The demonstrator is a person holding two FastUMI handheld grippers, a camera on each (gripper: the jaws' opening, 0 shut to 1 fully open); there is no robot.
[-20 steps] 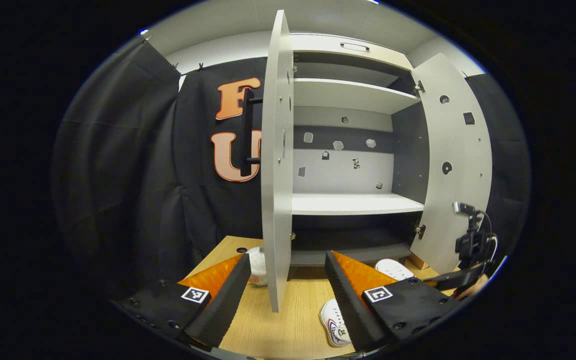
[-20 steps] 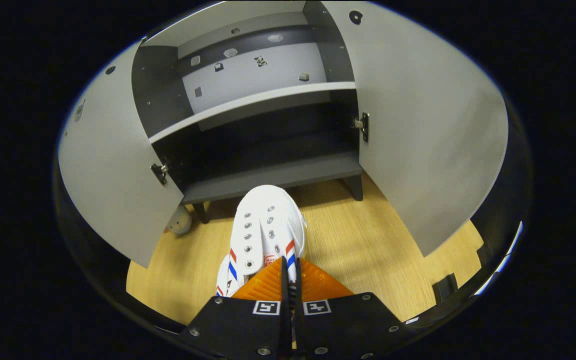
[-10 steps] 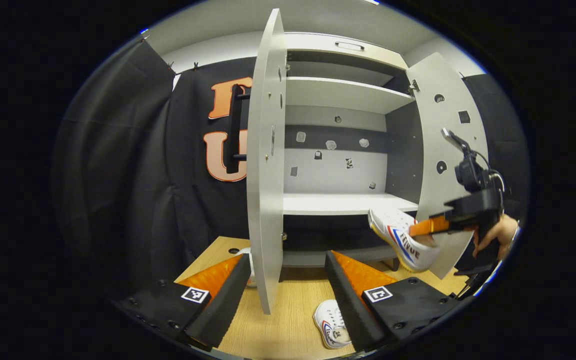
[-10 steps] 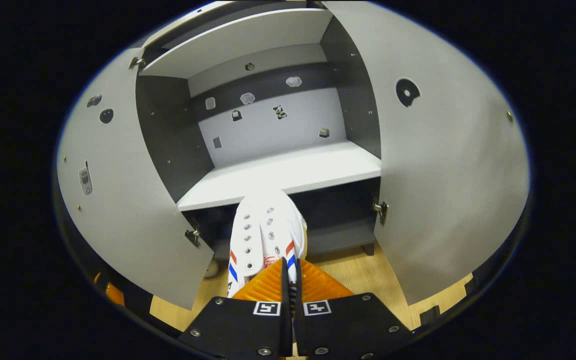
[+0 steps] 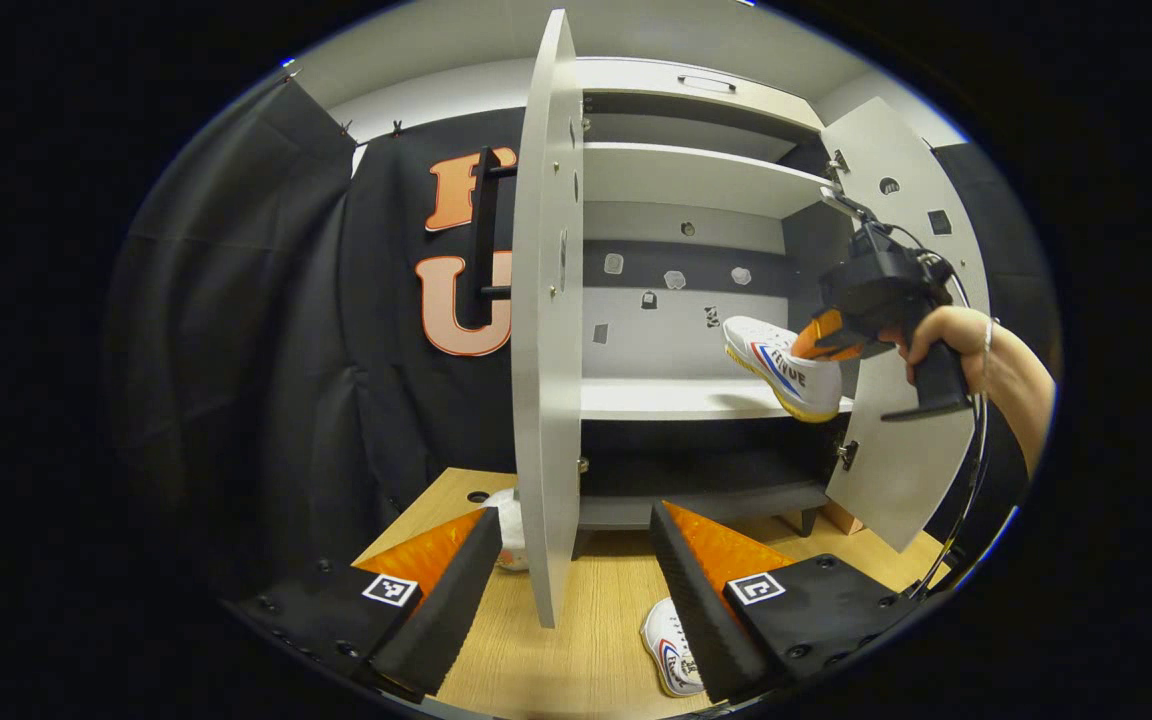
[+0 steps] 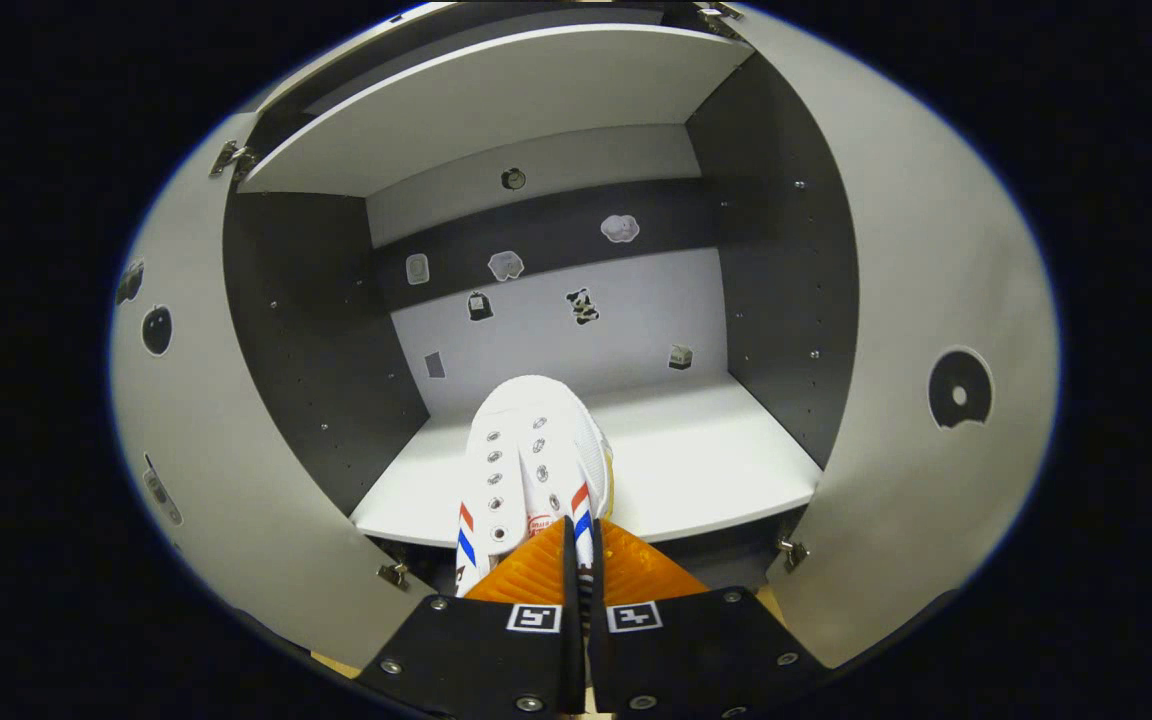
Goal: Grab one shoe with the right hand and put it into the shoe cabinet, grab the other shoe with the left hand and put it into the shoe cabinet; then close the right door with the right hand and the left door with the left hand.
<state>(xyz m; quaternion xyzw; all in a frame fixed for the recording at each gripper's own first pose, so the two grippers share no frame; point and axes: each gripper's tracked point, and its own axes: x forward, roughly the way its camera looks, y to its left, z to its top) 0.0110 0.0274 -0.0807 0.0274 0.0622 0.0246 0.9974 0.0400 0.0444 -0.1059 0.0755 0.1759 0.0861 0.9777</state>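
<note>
Both cabinet doors stand open; the left door (image 5: 544, 330) hangs edge-on before your left tool (image 5: 566, 560), which gapes wide over the desk (image 5: 596, 640) near the second shoe (image 5: 671, 650). Your right tool (image 6: 576, 535) pinches the first shoe (image 6: 531, 460) (toe over the middle shelf (image 6: 696, 470)).

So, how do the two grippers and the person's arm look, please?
Each gripper is a black body with two wedge-shaped fingers; every finger base carries a square black-and-white marker. The left gripper shows ribbed inner pads. The right gripper has a black pistol handle, a camera block on top and a thin cable hanging down. The person's hand and forearm are bare, with a thin bracelet.
</note>
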